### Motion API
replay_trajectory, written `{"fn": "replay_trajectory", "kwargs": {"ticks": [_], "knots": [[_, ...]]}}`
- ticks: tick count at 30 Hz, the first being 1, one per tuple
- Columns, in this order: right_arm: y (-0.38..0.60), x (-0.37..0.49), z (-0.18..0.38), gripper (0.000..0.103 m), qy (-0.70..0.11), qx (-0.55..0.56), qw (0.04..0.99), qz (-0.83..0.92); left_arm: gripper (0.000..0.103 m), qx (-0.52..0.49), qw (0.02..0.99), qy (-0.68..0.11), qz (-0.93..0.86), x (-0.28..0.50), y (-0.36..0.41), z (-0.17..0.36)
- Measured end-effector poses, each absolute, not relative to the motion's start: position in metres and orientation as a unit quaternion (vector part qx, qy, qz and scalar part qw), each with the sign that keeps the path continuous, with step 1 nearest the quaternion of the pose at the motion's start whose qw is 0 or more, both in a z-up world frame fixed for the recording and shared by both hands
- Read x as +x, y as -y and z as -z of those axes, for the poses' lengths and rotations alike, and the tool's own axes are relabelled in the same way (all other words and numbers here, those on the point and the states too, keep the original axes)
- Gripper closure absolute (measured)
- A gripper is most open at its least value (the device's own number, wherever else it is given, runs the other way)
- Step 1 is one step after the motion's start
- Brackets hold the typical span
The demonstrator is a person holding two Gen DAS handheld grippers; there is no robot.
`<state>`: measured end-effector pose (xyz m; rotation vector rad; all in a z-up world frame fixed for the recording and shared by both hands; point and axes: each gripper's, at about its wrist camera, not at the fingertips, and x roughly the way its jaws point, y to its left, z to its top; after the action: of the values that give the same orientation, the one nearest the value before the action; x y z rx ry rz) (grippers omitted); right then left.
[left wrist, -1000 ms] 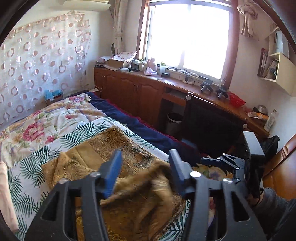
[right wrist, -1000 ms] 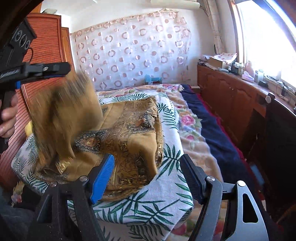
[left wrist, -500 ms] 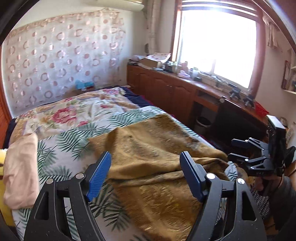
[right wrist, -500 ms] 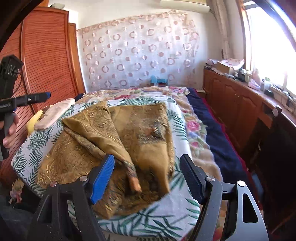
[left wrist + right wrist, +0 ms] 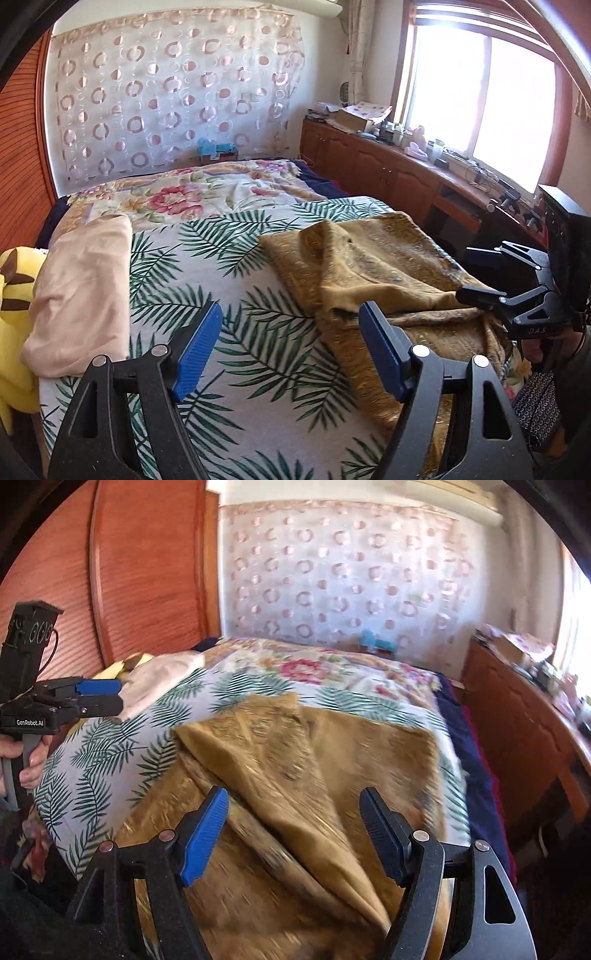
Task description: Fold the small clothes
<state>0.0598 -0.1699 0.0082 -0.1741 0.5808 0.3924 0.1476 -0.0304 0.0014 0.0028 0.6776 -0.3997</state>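
Nearest the camera, the left gripper (image 5: 290, 350) was spread wide over the bedspread (image 5: 221, 369), holding nothing. The right gripper (image 5: 295, 832) was likewise spread and empty, poised above the golden cloth (image 5: 295, 775).

The golden cloth lay on the near right part of the bedspread, with one flap turned over the rest and its near edge hanging over the bed's side. In my judgement the fold was only partly made: the layers sat crooked and rumpled, so squaring and at least one further fold remained.

Left of the golden cloth, well apart from it, a pink garment (image 5: 81, 295) lay in a rough oblong, seemingly already folded. Beside that sat a yellow plush toy (image 5: 14, 295).

No containers were to be seen near the golden cloth.
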Motion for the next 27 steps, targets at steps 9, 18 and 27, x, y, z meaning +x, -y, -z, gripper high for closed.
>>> {"fn": "replay_trajectory", "kwargs": {"ticks": [9, 18, 27], "knots": [[0.114, 0.116, 0.003, 0.028, -0.323, -0.128, 0.902, -0.257, 0.026, 0.002, 0.926, -0.340, 0.165, 0.159, 0.011, 0.018], [0.108, 0.153, 0.009, 0.028, -0.354, -0.130, 0.883, -0.280, 0.026, 0.001, 0.926, -0.336, 0.173, 0.166, 0.010, 0.020], [0.113, 0.167, 0.012, 0.066, -0.368, -0.117, 0.873, -0.299, 0.026, 0.004, 0.922, -0.346, 0.176, 0.182, 0.016, 0.028]]}}
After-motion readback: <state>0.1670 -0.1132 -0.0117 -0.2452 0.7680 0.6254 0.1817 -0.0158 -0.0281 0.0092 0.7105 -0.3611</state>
